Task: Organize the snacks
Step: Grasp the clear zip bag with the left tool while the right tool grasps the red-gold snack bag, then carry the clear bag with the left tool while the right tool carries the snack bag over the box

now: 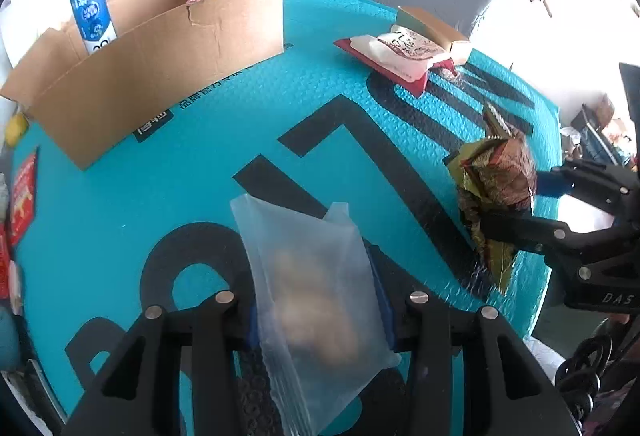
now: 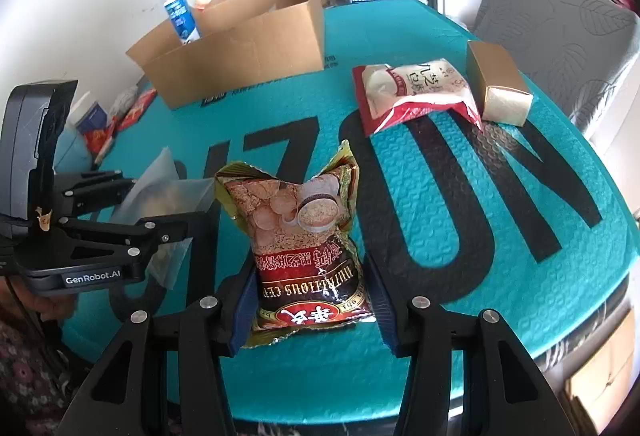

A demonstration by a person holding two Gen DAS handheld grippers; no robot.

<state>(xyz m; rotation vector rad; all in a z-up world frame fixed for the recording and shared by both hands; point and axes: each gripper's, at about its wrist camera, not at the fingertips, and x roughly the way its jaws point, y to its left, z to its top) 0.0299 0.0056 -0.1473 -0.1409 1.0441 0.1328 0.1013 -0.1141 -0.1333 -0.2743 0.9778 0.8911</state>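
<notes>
Gripping a frosted pouch [image 1: 316,288] between my left gripper [image 1: 320,320] pads, lower centre; my right gripper [image 2: 312,312] clamps the cereal packet [image 2: 304,236].

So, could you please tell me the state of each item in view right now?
Cardboard box: open, flaps up, blue carton inside.
Frosted bag: gripped in the left gripper.
Cereal packet: between the right gripper fingers, top crumpled.
Red-and-white packet: lying flat on the mat.
Gold box: closed, on its side.
</notes>
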